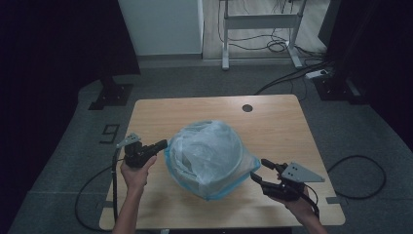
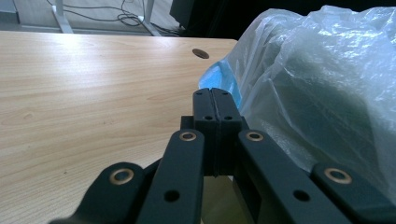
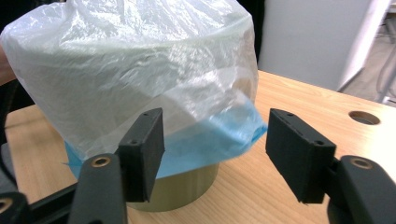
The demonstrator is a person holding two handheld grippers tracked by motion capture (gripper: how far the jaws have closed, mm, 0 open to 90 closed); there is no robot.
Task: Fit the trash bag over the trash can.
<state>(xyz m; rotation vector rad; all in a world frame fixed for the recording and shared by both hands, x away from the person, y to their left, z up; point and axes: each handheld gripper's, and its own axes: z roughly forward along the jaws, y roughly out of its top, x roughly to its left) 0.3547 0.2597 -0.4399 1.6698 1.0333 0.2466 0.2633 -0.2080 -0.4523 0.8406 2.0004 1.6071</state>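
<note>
Bin (image 3: 187,186): stands on my table (image 1: 160,109), about mid-width, toward the near half. Bag (image 1: 209,156): draped over the bin, hem hanging down its sides. My left gripper (image 1: 158,146): just left of the bag. My right gripper (image 1: 258,170): near right of it. Hole (image 1: 247,107): far right in the tabletop.
</note>
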